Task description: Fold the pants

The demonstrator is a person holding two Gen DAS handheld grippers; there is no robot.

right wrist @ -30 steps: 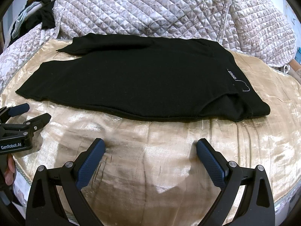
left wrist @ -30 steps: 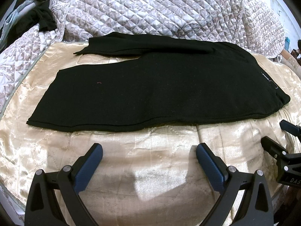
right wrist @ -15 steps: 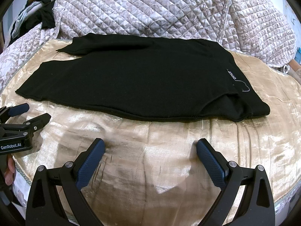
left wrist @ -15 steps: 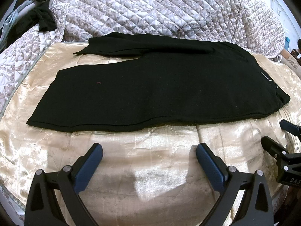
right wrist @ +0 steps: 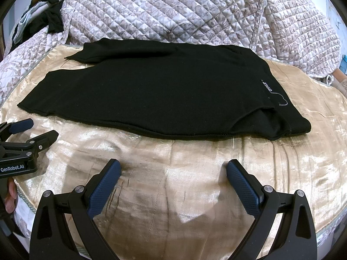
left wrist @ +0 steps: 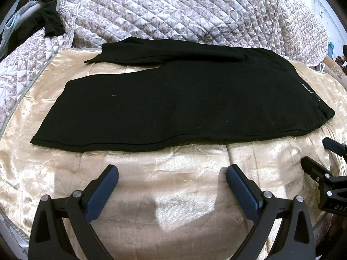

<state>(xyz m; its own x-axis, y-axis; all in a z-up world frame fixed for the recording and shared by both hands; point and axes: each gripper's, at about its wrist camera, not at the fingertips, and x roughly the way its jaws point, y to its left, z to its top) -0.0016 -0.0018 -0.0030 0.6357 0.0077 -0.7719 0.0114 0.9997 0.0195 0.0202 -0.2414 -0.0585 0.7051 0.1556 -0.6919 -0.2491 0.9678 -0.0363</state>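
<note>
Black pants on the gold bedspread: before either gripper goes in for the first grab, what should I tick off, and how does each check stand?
1. Left gripper open, empty: ok.
2. Right gripper open, empty: ok.
3. Black pants lying flat: ok.
4. Legs stacked evenly: not ok; the far leg sticks out behind.
5. Waistband end smooth: not ok; a flap is turned under.
6. Gold bedspread bare between grippers and pants: ok.

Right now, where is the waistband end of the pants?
In both wrist views the waistband end lies at the right of the black pants, on the gold bedspread, ahead of the right tool.
</note>
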